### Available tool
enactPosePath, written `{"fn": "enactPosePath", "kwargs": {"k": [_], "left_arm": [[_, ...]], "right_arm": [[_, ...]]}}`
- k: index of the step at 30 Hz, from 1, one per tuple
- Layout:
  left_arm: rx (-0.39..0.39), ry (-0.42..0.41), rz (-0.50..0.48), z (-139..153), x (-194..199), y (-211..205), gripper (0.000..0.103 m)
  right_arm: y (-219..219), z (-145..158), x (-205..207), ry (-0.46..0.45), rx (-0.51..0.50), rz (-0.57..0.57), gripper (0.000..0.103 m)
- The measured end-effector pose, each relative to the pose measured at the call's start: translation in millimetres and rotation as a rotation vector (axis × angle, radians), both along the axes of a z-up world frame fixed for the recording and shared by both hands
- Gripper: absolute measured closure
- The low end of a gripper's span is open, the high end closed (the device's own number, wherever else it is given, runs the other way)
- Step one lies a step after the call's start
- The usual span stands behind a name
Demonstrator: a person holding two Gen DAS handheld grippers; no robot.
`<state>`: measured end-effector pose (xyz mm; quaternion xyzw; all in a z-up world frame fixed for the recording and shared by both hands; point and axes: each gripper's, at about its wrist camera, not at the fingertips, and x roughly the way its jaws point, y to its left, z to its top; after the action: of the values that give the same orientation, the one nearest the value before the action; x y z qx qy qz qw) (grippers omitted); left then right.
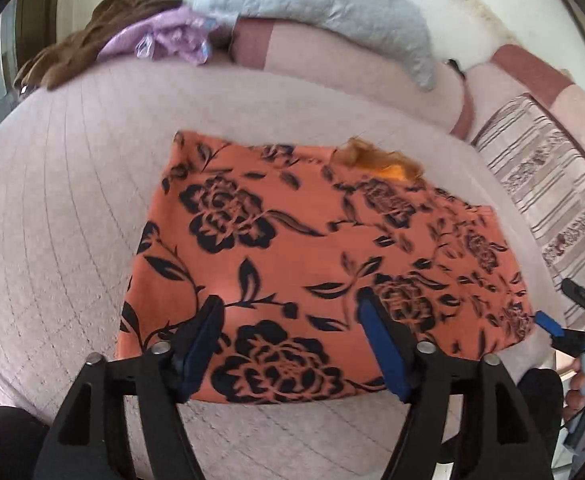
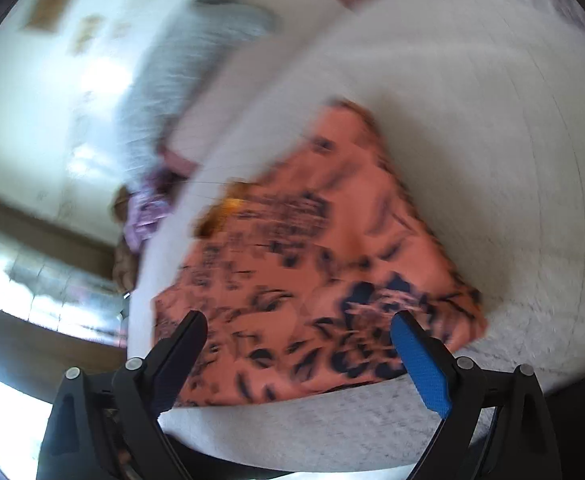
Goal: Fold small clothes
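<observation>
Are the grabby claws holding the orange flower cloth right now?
No, nothing is held. The left gripper and the right gripper are both open above the orange flowered cloth, which lies flat on the bed.

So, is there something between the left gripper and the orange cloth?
Nothing visible. The left gripper hangs open right over the near edge of the orange floral cloth, which lies flat on the bed cover.

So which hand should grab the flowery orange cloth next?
Probably left. The left tool hangs open right over the near edge of the orange black-flowered folded cloth, in a sharp, steady view. The right tool is open too, but its view is blurred.
</observation>
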<state>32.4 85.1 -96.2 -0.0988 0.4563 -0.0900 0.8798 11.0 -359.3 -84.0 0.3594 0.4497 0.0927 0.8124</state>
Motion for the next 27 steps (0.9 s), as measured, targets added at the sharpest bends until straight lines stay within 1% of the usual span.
{"fn": "enactPosePath", "kwargs": {"k": [1, 2, 3, 4, 5, 6, 7, 8, 9, 11, 12, 14, 16, 17, 19, 21, 23, 24, 26, 27], "left_arm": [[0.005, 0.011, 0.001, -4, 1, 0, 0.025], [0.016, 0.041, 0.007, -13, 2, 1, 0.025], [0.053, 0.125, 0.017, -30, 7, 1, 0.025], [0.074, 0.153, 0.015, -36, 7, 1, 0.028], [0.084, 0.121, 0.013, -30, 3, 1, 0.027], [0.076, 0.080, 0.031, -19, -4, 2, 0.027], [0.056, 0.060, 0.041, -13, -8, 3, 0.027], [0.027, 0.041, 0.040, -7, -11, 4, 0.026], [0.017, 0.032, 0.032, -5, -11, 3, 0.026], [0.059, 0.040, 0.041, -9, -9, 1, 0.026], [0.090, 0.085, 0.053, -20, -5, 1, 0.026], [0.124, 0.168, 0.056, -38, 7, -1, 0.026], [0.160, 0.132, 0.046, -32, 5, -6, 0.026], [0.157, 0.122, 0.044, -27, 4, -8, 0.026], [0.134, 0.088, 0.044, -16, 1, -10, 0.026], [0.135, 0.061, 0.047, -8, 2, -14, 0.026], [0.122, 0.058, 0.038, -8, 4, -16, 0.026], [0.124, 0.066, 0.032, -13, 5, -20, 0.025], [0.159, 0.130, 0.023, -30, 12, -22, 0.024], [0.196, 0.161, 0.013, -41, 13, -26, 0.024]], "right_arm": [[1, 1, -2, -0.024, 0.008, 0.023, 0.007], [-1, -7, -2, -0.012, 0.010, 0.032, 0.007], [-7, -24, 2, 0.055, -0.004, 0.009, 0.007], [-15, -40, 5, 0.151, -0.006, -0.043, 0.009], [-25, -46, 0, 0.156, 0.066, -0.089, 0.009], [-29, -40, -6, 0.123, 0.107, -0.121, 0.009], [-28, -29, -10, 0.100, 0.100, -0.112, 0.009], [-24, -22, -11, 0.081, 0.079, -0.100, 0.009], [-21, -12, -13, 0.056, 0.049, -0.078, 0.008], [-17, -8, -13, 0.055, 0.046, -0.050, 0.008], [-16, -7, -11, 0.051, 0.061, -0.044, 0.008], [-8, -3, -5, 0.035, 0.080, -0.030, 0.008], [-7, 1, -1, 0.027, 0.112, -0.004, 0.008], [0, 2, 2, 0.025, 0.129, 0.019, 0.008], [12, 8, 5, 0.022, 0.124, 0.065, 0.008], [33, 12, 12, 0.013, 0.127, 0.122, 0.008], [51, 10, 20, 0.011, 0.144, 0.160, 0.008], [61, 8, 26, 0.009, 0.151, 0.184, 0.008], [73, -5, 35, 0.018, 0.164, 0.211, 0.008], [77, -18, 41, 0.046, 0.171, 0.217, 0.008]]}}
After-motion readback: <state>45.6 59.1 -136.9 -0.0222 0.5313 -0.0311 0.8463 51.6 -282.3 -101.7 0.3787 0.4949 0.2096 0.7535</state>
